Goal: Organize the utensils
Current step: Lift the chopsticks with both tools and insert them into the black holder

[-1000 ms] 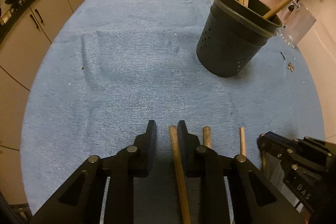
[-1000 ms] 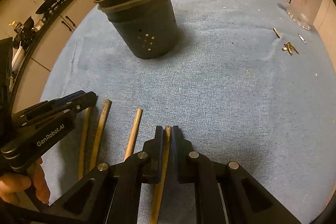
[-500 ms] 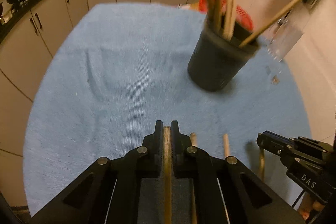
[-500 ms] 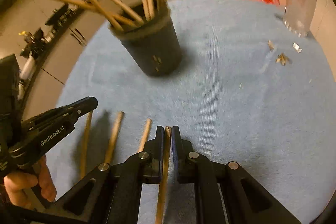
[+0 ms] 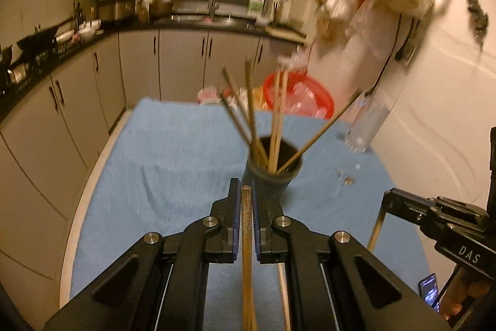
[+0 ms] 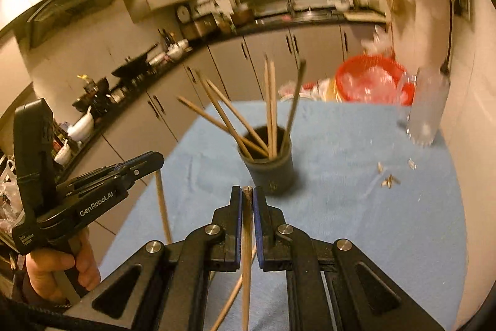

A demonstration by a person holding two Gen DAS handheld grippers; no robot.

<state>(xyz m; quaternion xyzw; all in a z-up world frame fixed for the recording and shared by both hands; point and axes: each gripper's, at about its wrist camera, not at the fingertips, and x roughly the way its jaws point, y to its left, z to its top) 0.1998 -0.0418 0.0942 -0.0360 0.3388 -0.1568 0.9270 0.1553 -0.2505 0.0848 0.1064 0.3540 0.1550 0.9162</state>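
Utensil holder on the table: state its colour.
Dark grey, near black, the utensil holder shows best in the right wrist view.

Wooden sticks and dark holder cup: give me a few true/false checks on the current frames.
1. The left gripper is shut on a wooden stick. True.
2. The right gripper is open and holds nothing. False: it is shut on a second wooden stick.
3. The dark cylindrical holder cup lies tipped over. False: it stands upright with sticks in it.
4. The blue cloth covers the table. True.
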